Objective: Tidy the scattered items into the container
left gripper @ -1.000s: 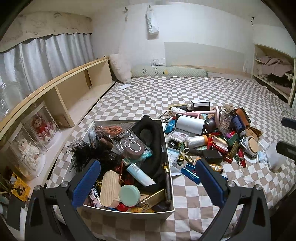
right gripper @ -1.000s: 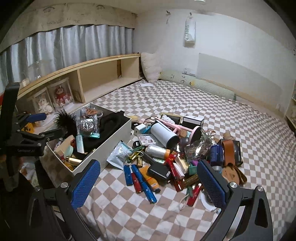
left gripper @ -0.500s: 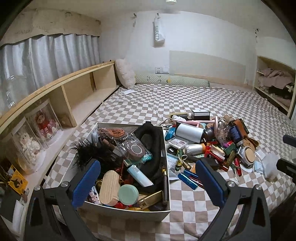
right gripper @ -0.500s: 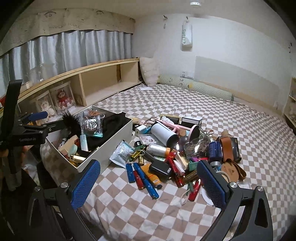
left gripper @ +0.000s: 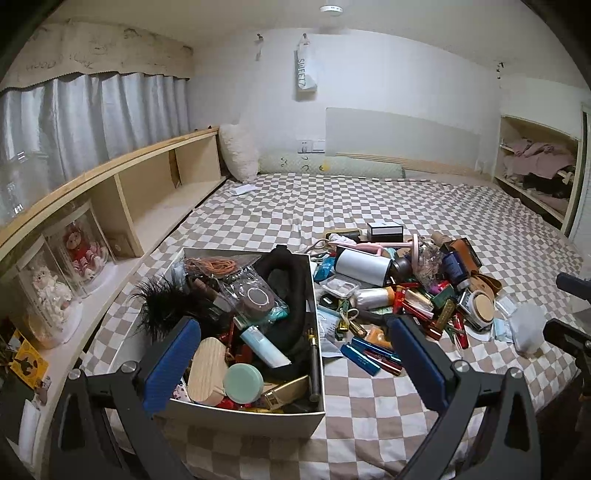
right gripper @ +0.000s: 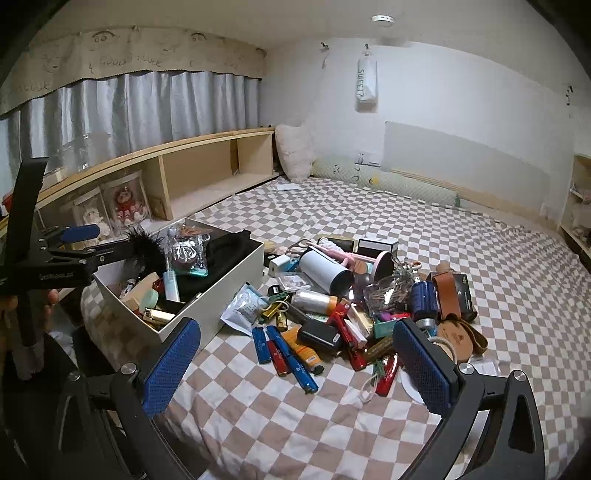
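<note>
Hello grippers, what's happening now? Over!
Left gripper open, empty, above white rectangular box. Right gripper open, empty. Box already crowded; pile of small items on checkered bedspread beside it. Nothing in the way.

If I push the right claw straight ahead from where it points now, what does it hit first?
Probably the blue and red sticks at the near edge of the pile on the checkered bedspread. The open right claw holds nothing; depth is uncertain.

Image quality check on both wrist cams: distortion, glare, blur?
Left wrist view: heavy fisheye bending of the wooden shelf, dark vignette corners, ceiling lamp blown out, clutter sharp. Right wrist view: same barrel warp, a bright glint beside the white cylinder, no motion blur.
</note>
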`<control>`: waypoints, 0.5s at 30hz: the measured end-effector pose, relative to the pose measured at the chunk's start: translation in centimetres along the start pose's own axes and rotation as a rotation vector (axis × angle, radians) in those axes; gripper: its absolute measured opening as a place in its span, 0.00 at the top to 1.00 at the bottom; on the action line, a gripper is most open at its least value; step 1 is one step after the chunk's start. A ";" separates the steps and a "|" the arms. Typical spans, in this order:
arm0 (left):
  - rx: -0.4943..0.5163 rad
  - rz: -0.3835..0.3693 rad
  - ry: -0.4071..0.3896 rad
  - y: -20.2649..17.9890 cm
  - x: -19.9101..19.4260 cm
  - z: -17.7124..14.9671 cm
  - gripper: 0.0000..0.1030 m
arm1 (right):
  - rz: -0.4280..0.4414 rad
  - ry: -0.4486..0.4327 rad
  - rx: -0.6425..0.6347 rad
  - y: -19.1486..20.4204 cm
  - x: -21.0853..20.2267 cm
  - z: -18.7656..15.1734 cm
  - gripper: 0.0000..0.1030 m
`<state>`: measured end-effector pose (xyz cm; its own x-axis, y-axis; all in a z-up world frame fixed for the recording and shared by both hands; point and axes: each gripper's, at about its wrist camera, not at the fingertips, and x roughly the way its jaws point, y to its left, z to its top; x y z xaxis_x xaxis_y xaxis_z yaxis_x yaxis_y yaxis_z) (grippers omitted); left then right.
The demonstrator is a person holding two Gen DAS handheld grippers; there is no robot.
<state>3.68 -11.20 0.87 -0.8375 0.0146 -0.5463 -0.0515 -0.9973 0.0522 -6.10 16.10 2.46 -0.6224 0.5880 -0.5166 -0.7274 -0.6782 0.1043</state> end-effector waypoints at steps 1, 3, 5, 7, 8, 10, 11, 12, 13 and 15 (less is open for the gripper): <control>0.005 -0.003 -0.002 -0.1 -0.1 -0.1 0.00 | 0.001 0.000 0.004 0.0 0.0 0.0 0.00; 0.014 -0.007 -0.008 -0.3 -0.3 -0.2 0.00 | 0.001 -0.002 0.013 -0.1 -0.1 -0.1 0.00; 0.018 -0.008 -0.011 -0.5 -0.5 -0.3 0.00 | 0.003 -0.005 0.026 -0.3 -0.3 -0.2 0.00; 0.021 -0.012 -0.013 -0.6 -0.6 -0.5 0.00 | 0.005 -0.008 0.041 -0.4 -0.4 -0.2 0.00; 0.024 -0.017 -0.015 -0.7 -0.8 -0.5 0.00 | 0.005 -0.009 0.048 -0.5 -0.5 -0.2 0.00; 0.032 -0.018 -0.019 -0.8 -0.9 -0.6 0.00 | 0.007 -0.011 0.062 -0.6 -0.6 -0.3 0.00; 0.041 -0.019 -0.022 -1.0 -1.0 -0.6 0.00 | 0.009 -0.010 0.064 -0.6 -0.6 -0.3 0.00; 0.050 -0.019 -0.025 -1.1 -1.0 -0.7 0.00 | 0.009 -0.010 0.066 -0.6 -0.6 -0.3 0.00; 0.060 -0.019 -0.027 -1.3 -1.1 -0.7 0.00 | 0.007 -0.010 0.065 -0.5 -0.6 -0.3 0.00; 0.073 -0.024 -0.032 -1.5 -1.3 -0.8 0.00 | 0.003 -0.010 0.064 -0.5 -0.5 -0.3 0.00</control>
<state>5.23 -9.80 0.84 -0.8526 0.0421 -0.5208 -0.1104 -0.9887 0.1010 -5.32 16.02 2.42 -0.6271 0.5904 -0.5080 -0.7424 -0.6504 0.1606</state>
